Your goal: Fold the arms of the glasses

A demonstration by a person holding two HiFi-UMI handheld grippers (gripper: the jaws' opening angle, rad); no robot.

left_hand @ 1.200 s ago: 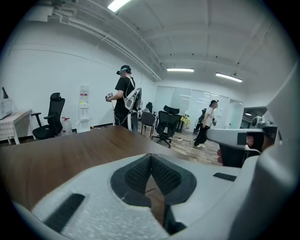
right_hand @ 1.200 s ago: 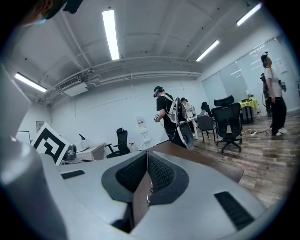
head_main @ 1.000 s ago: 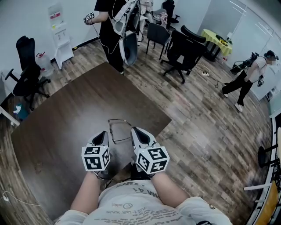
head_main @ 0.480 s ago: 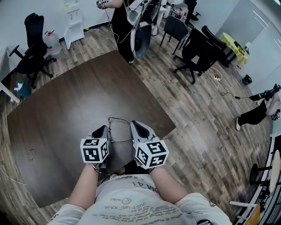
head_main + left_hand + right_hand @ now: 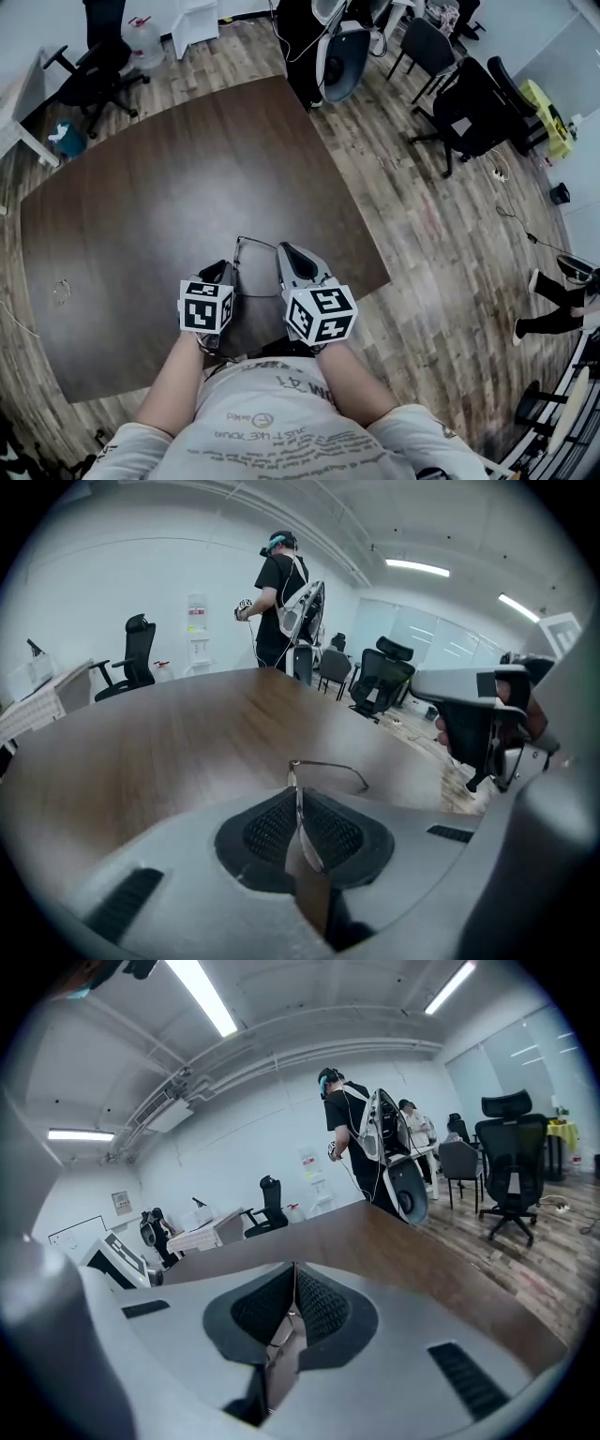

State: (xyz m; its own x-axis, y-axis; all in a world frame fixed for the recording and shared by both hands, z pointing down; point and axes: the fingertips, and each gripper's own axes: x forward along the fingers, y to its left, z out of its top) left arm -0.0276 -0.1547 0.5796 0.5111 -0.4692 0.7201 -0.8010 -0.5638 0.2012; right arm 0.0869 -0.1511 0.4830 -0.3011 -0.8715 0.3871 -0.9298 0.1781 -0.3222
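Observation:
Thin wire-framed glasses (image 5: pixel 255 243) hang between my two grippers, low over the near edge of the dark brown table (image 5: pixel 159 178). My left gripper (image 5: pixel 225 269) is shut on them. In the left gripper view the frame's edge is pinched between the pads (image 5: pixel 272 829), and one arm of the glasses (image 5: pixel 328 764) juts forward over the table. My right gripper (image 5: pixel 284 249) is shut too; in its own view a fine wire (image 5: pixel 273 1328) shows in the gap under the closed pads. It also shows in the left gripper view as the right gripper (image 5: pixel 473 724), to the right of the glasses.
The table's right edge (image 5: pixel 370 253) runs just past my right gripper, with wood floor (image 5: pixel 441 234) beyond. A person with gear on the back (image 5: pixel 281 602) stands at the table's far side. Black office chairs (image 5: pixel 469 112) stand around, and a small pale mark (image 5: pixel 61 291) sits at the table's left.
Both grippers have sunk toward the table with the glasses still between them. The head view has swung, so the table now fills more of it and the room's far end has slid out.

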